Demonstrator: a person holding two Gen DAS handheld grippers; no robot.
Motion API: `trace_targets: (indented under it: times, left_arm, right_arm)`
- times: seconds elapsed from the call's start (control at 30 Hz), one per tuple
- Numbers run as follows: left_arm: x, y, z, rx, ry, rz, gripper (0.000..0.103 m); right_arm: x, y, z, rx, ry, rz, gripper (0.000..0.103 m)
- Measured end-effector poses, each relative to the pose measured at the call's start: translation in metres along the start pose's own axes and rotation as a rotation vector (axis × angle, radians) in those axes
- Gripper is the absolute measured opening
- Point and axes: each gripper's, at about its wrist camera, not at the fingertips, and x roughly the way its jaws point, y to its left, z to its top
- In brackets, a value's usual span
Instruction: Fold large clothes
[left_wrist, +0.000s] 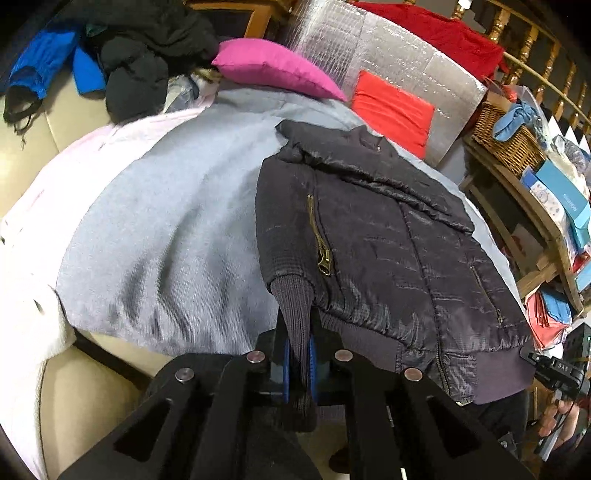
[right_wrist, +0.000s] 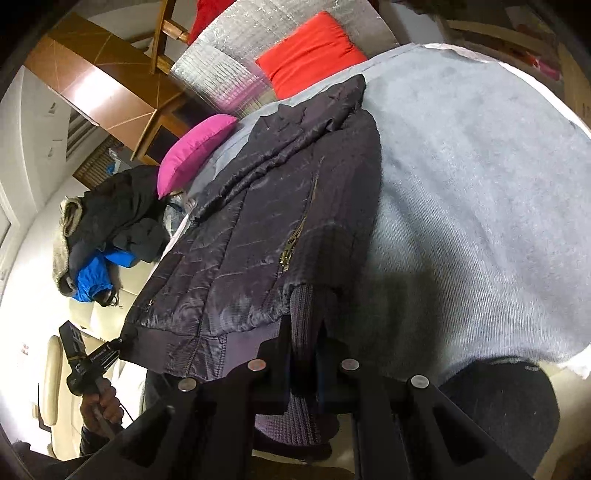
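On the bed: a dark quilted jacket (left_wrist: 388, 236) lies flat, front up, on a grey blanket (left_wrist: 166, 229), its ribbed hem toward both cameras.
Left gripper (left_wrist: 300, 354): jaws pressed together, pinching 1 ribbed knit cuff (left_wrist: 295, 310) at the jacket's hem corner.
Right gripper (right_wrist: 303, 354): jaws pressed together on the other ribbed cuff (right_wrist: 308, 314), at the opposite hem corner.
Jacket detail: 1 brass pocket zipper (left_wrist: 321, 251) runs diagonally near the left gripper.
Cushions: 1 pink cushion (left_wrist: 277, 66) and 1 red cushion (left_wrist: 391, 107) sit past the jacket's collar, against a silver quilted panel (left_wrist: 388, 48).
Left view only: a wicker basket (left_wrist: 506, 140) on cluttered wooden shelves, and a wooden railing.
Right view only: a wooden table (right_wrist: 107, 92), pale wall, and a hand (right_wrist: 101, 402) holding the left gripper's handle.
Both views: a heap of black and blue clothes (left_wrist: 122, 55) beside the blanket.
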Motion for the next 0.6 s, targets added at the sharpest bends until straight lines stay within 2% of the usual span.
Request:
trace_targets:
  times: [0.4,0.6]
  left_arm:
    - [-0.001,0.002,-0.011,-0.001,0.001,0.01,0.008]
    - [0.001,-0.001,-0.012,0.019,0.014,0.046,0.008]
  right_arm:
    - [0.003,-0.002,0.003,-0.005,0.015,-0.005,0.01]
    - [0.004,-0.003,0.001,-0.008,0.019,-0.016,0.01]
